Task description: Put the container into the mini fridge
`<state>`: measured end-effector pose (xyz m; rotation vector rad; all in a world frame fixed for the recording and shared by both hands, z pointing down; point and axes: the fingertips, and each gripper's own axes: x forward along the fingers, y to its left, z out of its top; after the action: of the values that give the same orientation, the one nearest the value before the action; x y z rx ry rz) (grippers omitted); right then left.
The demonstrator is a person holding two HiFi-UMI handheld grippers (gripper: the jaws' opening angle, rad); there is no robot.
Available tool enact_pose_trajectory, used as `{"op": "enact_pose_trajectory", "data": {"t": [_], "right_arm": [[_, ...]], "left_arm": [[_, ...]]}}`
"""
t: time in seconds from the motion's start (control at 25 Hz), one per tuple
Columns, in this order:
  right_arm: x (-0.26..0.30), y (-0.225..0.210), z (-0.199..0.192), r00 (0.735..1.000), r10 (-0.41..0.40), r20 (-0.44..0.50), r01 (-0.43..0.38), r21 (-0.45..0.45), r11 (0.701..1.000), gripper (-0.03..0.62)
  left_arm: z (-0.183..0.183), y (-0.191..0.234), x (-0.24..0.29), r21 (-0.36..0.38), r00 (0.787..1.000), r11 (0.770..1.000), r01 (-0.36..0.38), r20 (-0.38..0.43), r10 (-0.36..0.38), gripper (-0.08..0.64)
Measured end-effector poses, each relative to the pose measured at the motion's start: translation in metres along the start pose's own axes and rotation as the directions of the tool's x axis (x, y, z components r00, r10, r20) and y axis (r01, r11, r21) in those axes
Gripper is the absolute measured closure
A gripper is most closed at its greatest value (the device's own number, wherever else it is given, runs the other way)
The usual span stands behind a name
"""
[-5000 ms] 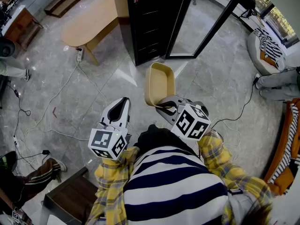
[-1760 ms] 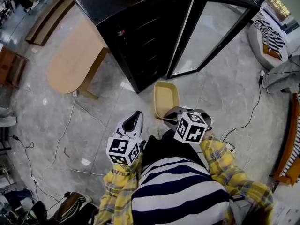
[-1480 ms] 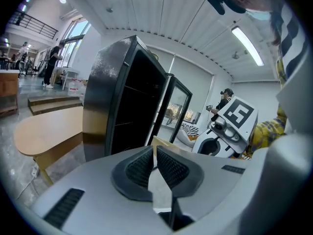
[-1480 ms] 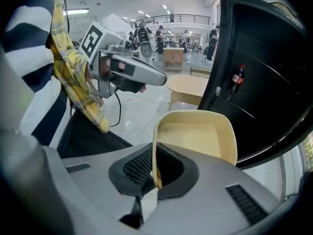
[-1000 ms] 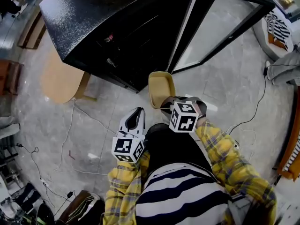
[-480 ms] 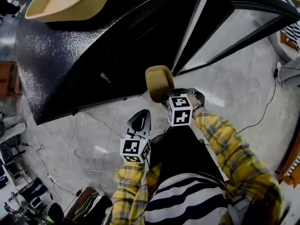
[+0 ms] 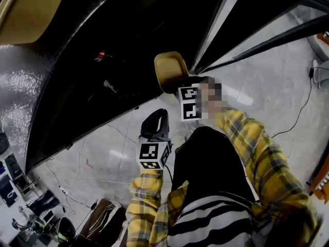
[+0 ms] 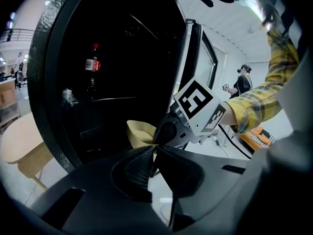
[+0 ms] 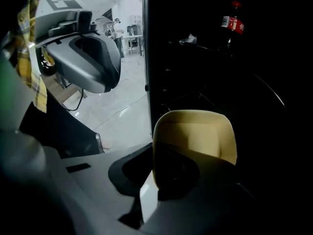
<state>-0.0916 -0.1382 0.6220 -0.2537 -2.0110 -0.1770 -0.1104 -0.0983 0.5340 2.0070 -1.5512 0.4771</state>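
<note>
The yellow container (image 7: 171,71) is tilted on edge, its rim pinched by my right gripper (image 7: 178,89), which is shut on it. It hangs just in front of the dark open interior of the black mini fridge (image 7: 77,102). In the right gripper view the container (image 9: 195,136) stands between the jaws, with the fridge shelves behind it. My left gripper (image 7: 156,126) hangs lower and to the left, shut on nothing. In the left gripper view its jaw tips meet, with the container (image 8: 138,131) beyond them.
A cola bottle (image 8: 92,65) with a red cap stands on an upper fridge shelf. The glass fridge door (image 7: 257,30) is swung open to the right. Another yellow tub (image 7: 31,9) sits on the fridge top. Cables (image 7: 118,156) lie on the floor, and a wooden table (image 8: 19,141) stands left.
My right gripper has carried the container forward and up, from over the floor to the fridge opening. The left gripper has followed, still shut. The fridge now fills more of the view.
</note>
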Motion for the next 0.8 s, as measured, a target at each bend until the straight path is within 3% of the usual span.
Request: {"op": "enact_pose_trajectory", "data": {"t": [0.44,0.8], "right_arm": [[0.035,-0.059,0.006,0.996,-0.088,-0.011,0.087,-0.013,0.996,0.563],[0.063,-0.074,0.008,0.992,-0.126,-0.019,0.124,-0.084,0.989,0.563]], "left_arm": [[-0.005,0.021,0.036,-0.011,0.999,0.999,-0.037,-0.019,0.037,0.526],[-0.015,0.046,0.053,-0.020,0.993,0.993,-0.120,-0.027,0.119,0.526]]}}
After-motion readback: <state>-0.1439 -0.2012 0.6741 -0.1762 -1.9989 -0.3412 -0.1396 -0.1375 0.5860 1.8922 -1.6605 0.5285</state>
